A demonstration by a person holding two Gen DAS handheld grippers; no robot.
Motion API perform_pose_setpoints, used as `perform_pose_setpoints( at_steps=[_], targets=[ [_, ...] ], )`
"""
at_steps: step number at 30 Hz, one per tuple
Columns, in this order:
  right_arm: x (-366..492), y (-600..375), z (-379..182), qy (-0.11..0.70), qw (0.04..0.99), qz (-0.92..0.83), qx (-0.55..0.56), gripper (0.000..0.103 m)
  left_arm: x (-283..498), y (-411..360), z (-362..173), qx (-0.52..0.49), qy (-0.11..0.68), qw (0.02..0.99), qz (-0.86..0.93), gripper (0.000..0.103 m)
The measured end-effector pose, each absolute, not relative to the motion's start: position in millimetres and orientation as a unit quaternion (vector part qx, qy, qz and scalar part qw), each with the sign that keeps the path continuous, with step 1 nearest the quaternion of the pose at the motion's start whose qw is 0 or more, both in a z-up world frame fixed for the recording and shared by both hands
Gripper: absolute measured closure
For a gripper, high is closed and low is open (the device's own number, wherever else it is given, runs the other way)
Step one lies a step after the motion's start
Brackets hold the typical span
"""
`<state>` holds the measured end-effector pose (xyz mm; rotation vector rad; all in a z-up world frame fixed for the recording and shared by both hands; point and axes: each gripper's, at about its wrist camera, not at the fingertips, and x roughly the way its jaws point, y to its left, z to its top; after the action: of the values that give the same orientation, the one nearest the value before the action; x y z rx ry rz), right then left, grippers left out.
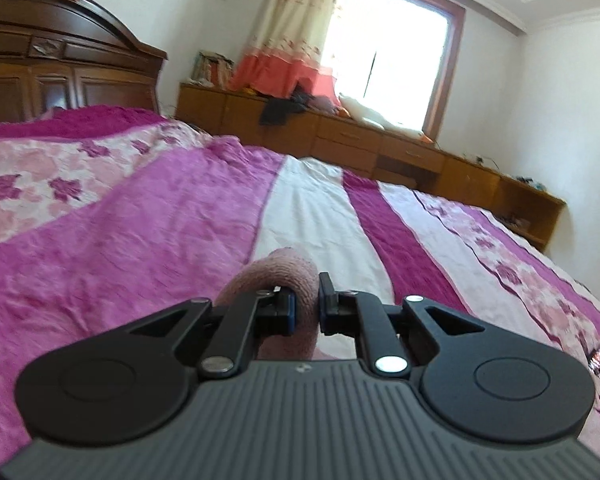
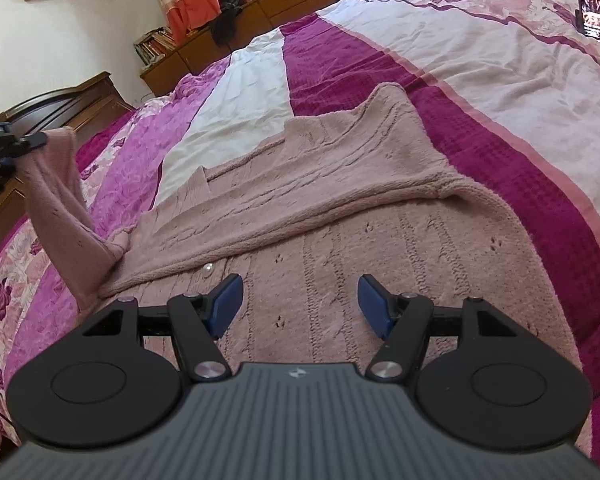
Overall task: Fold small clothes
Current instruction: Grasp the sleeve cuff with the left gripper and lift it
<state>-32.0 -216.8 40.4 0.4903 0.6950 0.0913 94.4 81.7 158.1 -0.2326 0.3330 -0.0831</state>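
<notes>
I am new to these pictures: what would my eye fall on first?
First, the pink knitted cardigan spread on the striped purple bedspread. The left tongs are shut on its sleeve and lift it at the left, while the right tongs hang open above the cardigan.

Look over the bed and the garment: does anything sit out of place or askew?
A phone with its screen lit lies on the bedspread beyond the pink cardigan. Otherwise only the sleeve is raised, pinched in the left gripper.
</notes>
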Motion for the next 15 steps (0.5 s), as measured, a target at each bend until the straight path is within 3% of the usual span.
perform_pose_setpoints(
  at_steps=[15],
  targets=[
    [-31.9,-233.7,33.5,0.336,0.904,0.041,0.263,0.032,107.4,3.4,88.0,-0.078,0.256,0.959,-0.096,0.091]
  ],
)
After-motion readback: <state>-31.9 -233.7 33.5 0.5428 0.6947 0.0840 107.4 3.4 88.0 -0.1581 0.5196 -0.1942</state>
